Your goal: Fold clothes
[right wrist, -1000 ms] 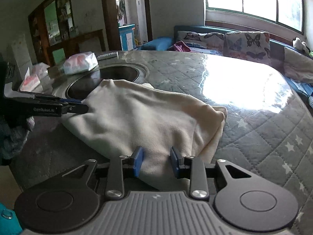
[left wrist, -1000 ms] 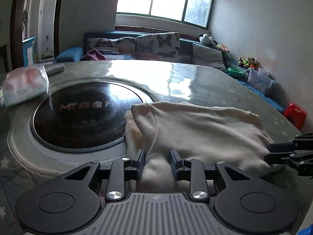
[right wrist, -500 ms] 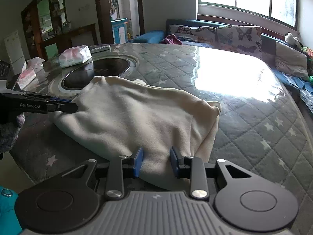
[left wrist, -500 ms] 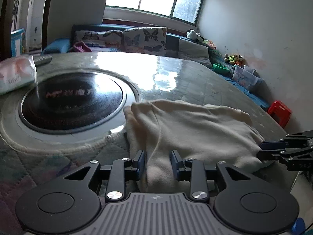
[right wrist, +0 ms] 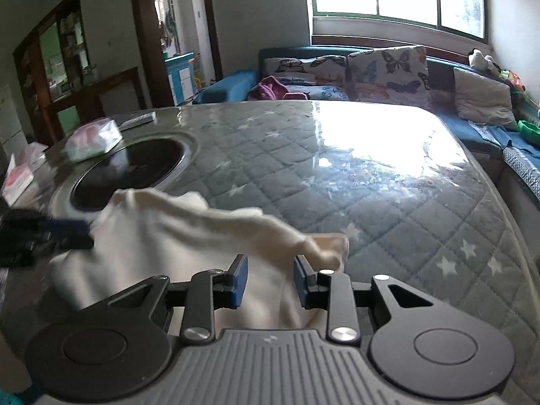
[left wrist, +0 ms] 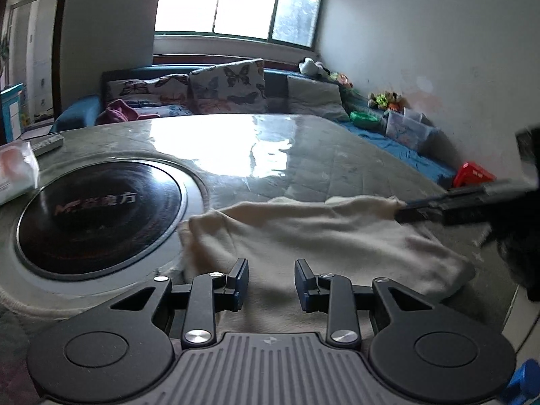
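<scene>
Cream garment (left wrist: 314, 236): lay at near edge of quilted table (right wrist: 388, 182), beside round black hob (left wrist: 98, 216). Left gripper (left wrist: 271, 281) & right gripper (right wrist: 270, 281): jaws parted w/ cloth between; whether pinched, cannot tell.

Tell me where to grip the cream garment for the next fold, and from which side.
Probably the near hem of the garment, coming in low from the table edge nearest the person. That edge lies doubled and flat between the left gripper's fingers, giving a firm lip. The right gripper sits at the other near corner; whether either is clamped is unclear.
</scene>
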Available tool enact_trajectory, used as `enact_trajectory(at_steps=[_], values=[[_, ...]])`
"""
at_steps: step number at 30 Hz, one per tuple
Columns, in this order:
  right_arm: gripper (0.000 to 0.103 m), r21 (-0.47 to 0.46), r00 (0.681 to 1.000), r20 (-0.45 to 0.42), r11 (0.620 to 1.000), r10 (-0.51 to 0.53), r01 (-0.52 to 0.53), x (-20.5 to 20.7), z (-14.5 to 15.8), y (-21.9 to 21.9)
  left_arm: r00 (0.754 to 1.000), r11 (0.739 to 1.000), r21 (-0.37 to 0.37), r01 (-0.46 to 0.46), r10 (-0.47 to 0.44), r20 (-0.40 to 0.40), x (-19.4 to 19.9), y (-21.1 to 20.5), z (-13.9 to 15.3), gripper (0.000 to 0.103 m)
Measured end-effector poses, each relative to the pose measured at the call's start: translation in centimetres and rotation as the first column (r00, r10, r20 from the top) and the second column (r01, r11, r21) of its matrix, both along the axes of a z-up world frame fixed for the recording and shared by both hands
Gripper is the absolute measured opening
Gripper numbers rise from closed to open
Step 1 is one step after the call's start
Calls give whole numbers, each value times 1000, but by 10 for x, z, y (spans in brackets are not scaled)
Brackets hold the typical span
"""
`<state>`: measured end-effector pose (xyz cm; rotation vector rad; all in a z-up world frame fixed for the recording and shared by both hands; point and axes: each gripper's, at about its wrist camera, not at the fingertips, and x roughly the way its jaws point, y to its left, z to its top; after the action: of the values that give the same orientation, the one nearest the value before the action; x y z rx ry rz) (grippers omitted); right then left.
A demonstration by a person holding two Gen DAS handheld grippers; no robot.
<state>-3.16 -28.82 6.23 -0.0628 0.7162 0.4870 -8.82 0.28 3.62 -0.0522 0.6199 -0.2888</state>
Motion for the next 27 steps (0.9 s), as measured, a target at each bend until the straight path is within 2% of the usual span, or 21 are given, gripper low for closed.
enact_trajectory(at_steps=[4, 6, 13, 17, 20, 23, 27], values=[[24, -14, 999, -34, 999, -35, 34, 20, -17, 0, 1000, 1000, 8, -4, 4, -21, 6, 0, -6, 32], [24, -7, 999, -37, 999, -39, 39, 23, -16, -1, 1000, 1000, 7, -3, 3, -22, 6, 2, -6, 32], [25, 14, 999, 1, 999, 39, -39, 28, 2, 26, 1000, 1000, 5, -10, 10, -24, 10, 1, -6, 33], [25, -8, 996, -14, 996, 89, -89, 38, -7, 55, 1000, 1000, 6, -9, 10, -28, 11, 2, -7, 33], [24, -23, 996, -17, 996, 86, -87, 46, -16, 63, 1000, 1000, 5, -10, 10, -29, 11, 3, -7, 34], [25, -36, 997, -5, 996, 81, -82, 45, -10, 67, 999, 1000, -5, -15, 15, -30, 11, 5, -6, 35], [25, -23, 991, 19, 990, 136, -136, 37, 3, 81, 999, 1000, -14, -22, 21, -30, 11, 8, -6, 35]])
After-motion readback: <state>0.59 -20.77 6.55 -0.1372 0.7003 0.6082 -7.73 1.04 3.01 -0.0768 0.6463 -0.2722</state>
